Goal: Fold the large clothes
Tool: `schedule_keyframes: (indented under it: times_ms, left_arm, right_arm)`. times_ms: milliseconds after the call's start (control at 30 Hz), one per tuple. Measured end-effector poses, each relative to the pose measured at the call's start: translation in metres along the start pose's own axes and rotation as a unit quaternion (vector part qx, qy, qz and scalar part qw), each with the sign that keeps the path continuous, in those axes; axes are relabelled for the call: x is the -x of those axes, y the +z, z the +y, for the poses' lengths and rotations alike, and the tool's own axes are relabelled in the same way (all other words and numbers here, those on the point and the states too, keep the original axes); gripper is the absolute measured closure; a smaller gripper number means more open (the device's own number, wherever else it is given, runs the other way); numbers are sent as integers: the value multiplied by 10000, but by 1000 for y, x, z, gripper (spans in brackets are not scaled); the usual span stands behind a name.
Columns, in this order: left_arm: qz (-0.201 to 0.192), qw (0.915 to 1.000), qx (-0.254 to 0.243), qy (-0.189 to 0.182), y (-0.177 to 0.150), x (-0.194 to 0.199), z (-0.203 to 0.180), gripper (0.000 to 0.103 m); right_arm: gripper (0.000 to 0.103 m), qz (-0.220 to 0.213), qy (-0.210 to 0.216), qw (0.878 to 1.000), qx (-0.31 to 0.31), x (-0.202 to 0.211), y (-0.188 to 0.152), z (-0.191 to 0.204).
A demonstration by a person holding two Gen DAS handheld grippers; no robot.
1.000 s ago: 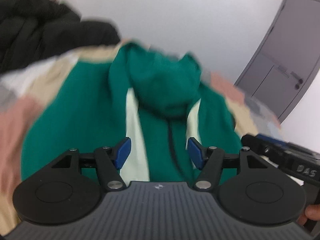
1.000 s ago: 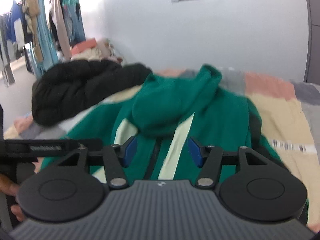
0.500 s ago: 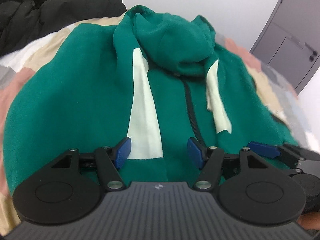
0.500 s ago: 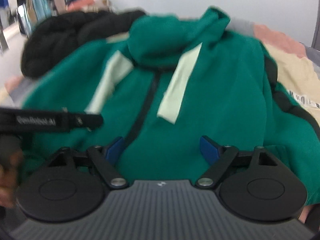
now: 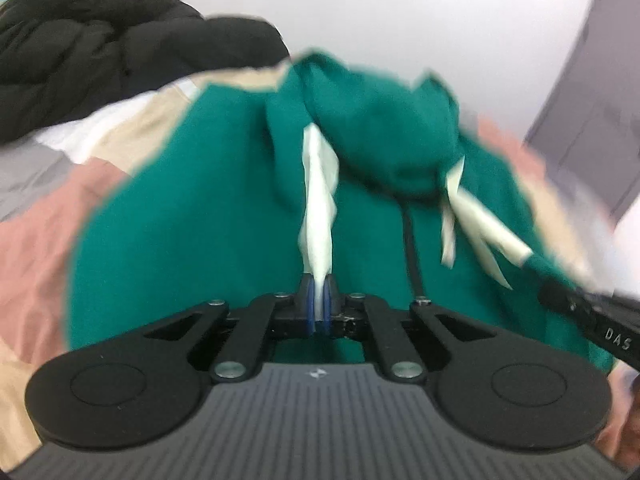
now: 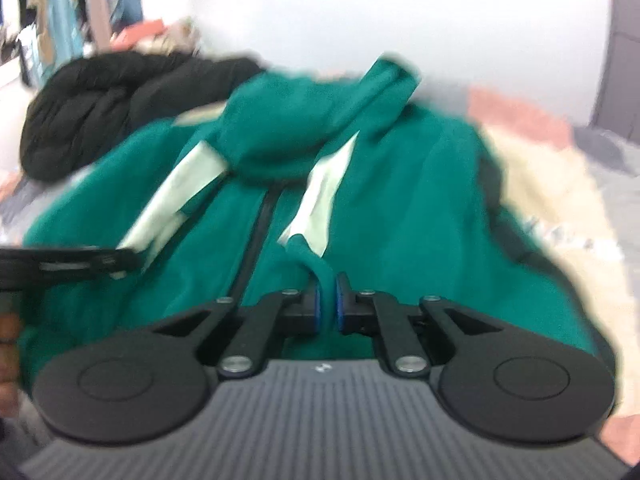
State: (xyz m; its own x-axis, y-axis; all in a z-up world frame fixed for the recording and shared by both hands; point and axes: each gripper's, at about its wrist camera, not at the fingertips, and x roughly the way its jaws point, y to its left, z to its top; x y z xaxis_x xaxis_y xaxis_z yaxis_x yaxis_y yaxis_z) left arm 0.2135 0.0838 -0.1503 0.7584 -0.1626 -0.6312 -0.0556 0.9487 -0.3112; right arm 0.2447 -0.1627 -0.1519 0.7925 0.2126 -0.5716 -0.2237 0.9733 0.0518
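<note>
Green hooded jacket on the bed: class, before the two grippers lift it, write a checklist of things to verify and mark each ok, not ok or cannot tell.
1. Left gripper shut on the pale panel of the green hooded jacket: ok.
2. Right gripper shut on a green fold: ok.
3. Both grips near the jacket's front, either side of the zip: ok.
4. Black coat clear of the jacket: cannot tell.
5. Sleeves laid flat: cannot tell, blurred.

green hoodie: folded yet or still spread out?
Spread, not folded. The green hoodie lies front-up across the bed, zipper and both pale stripes showing. The left gripper and right gripper pinch its front fabric.
</note>
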Motion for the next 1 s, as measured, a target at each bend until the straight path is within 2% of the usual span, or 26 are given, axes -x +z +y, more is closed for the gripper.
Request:
schedule_keyframes:
  times_ms: [133,233,333,400,500,567,633,733,800,867,933,1000]
  left_arm:
    - [-468,9964,688,-159,30,33,41,98]
    - [-692,9908,1146,-190,54,46,73,98]
    - [-780,9884,1281,-238,79,51,97,98]
    - [-942,9880,1216,-140,97,55,106,98]
    - [-1245,9860,1073,299,123,54,119,98]
    - [-1373,9827,1014,719,139,44,132,98]
    - [-1468,9762,962,1275,151,29,147,98]
    - [-1514,9654,1137,1795,156,0,175,98]
    - [-1417,9580,1158,2206,152,-20,189,98]
    - [-1255,9533,1259,2441,144,-38,207,98]
    - [-1009,9528,1303,2548,140,-57,220,98]
    - [-846,9540,1306,2561,138,-69,226,98]
  right_arm:
    - [94,-519,-359,9980,-94,24,21,-30]
    - [95,-701,-666,9950,-242,27,39,-61]
    - [95,-875,-953,9902,-521,28,62,-100]
    - [95,-972,-1259,9865,-377,25,75,-118]
    - [95,-934,-1586,9815,-520,15,96,-156]
    - [95,-857,-1827,9769,-711,4,108,-183]
    - [95,-808,-2109,9702,-880,-10,117,-207]
    - [94,-624,-2537,9561,-1325,-38,121,-247]
    - [94,-502,-2828,9485,-1336,-59,119,-265]
    - [94,-359,-3157,9377,-1404,-83,110,-285]
    - [95,-219,-3366,9288,-1533,-104,98,-306]
    - [94,-151,-3407,9249,-1682,-119,81,-320]
